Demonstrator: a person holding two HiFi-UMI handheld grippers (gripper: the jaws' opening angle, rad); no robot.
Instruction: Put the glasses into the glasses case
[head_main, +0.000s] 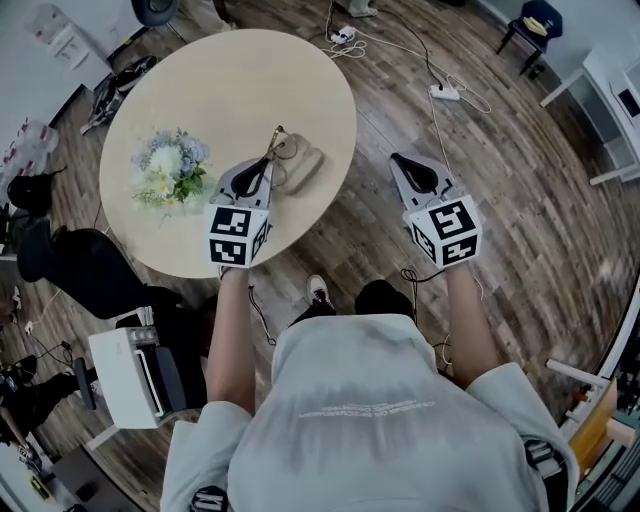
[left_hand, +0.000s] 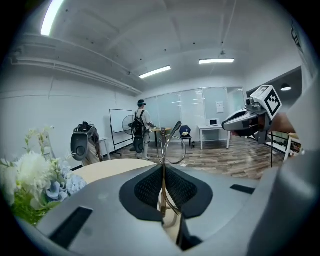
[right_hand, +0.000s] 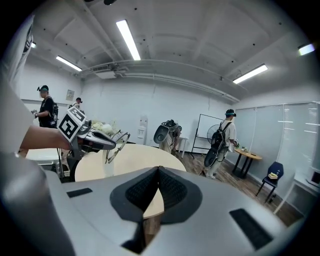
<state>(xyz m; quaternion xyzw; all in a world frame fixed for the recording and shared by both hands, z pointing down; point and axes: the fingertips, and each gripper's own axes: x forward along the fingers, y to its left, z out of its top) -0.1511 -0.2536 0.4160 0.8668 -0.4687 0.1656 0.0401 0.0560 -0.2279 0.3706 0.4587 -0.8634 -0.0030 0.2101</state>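
Thin metal-framed glasses (head_main: 281, 150) are pinched by one temple in my left gripper (head_main: 265, 166), which is shut on them above the near right part of the round table (head_main: 200, 80). The lenses stick up beyond the jaws in the left gripper view (left_hand: 170, 148). A beige glasses case (head_main: 310, 166) lies on the table just right of the gripper tips. My right gripper (head_main: 402, 163) hovers over the wooden floor right of the table, shut with nothing in it. The right gripper view shows the left gripper (right_hand: 87, 140) and the glasses (right_hand: 115, 145) dangling from it.
A bouquet of pale flowers (head_main: 170, 170) stands on the table left of my left gripper. A power strip with cables (head_main: 445, 93) lies on the floor beyond the right gripper. A black chair (head_main: 80, 265) and a white device (head_main: 125, 375) sit at the lower left.
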